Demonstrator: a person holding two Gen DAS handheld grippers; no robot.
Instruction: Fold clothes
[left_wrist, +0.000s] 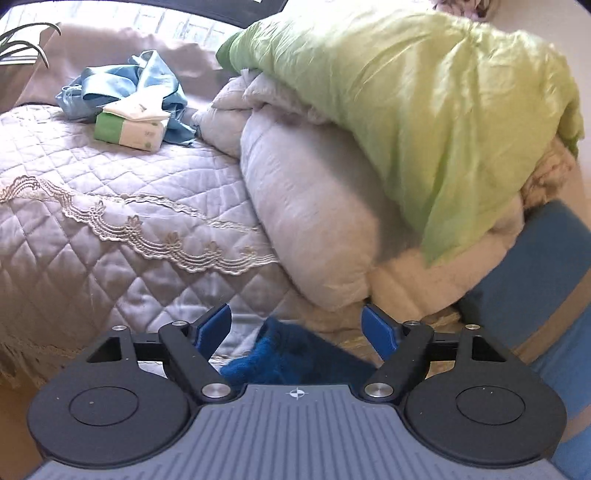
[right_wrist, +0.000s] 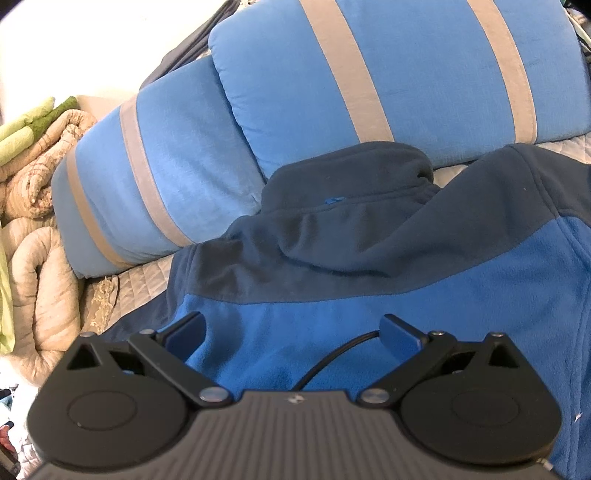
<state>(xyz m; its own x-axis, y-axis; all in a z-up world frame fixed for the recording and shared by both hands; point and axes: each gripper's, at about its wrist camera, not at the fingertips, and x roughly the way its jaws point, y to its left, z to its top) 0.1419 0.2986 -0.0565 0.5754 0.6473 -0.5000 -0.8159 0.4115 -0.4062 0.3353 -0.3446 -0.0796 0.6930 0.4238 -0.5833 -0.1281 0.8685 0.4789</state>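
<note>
A fleece jacket (right_wrist: 369, 295), bright blue with a dark navy yoke and collar, lies spread on the quilted bedspread (right_wrist: 140, 280) in the right wrist view. My right gripper (right_wrist: 293, 330) hovers open just over its blue body, and a thin black cable (right_wrist: 332, 354) runs between the fingers. In the left wrist view my left gripper (left_wrist: 297, 326) is open, its blue pads (left_wrist: 216, 326) wide apart. A bunched end of the blue fleece (left_wrist: 291, 356) lies low between the jaws, with neither pad pressing on it.
A rolled grey quilt (left_wrist: 314, 221) under a green cover (left_wrist: 424, 110) rises right of the left gripper. A tissue pack (left_wrist: 129, 127) and a crumpled light-blue garment (left_wrist: 122, 81) lie far left on the bedspread (left_wrist: 92, 229). Two blue striped pillows (right_wrist: 388, 74) stand behind the jacket.
</note>
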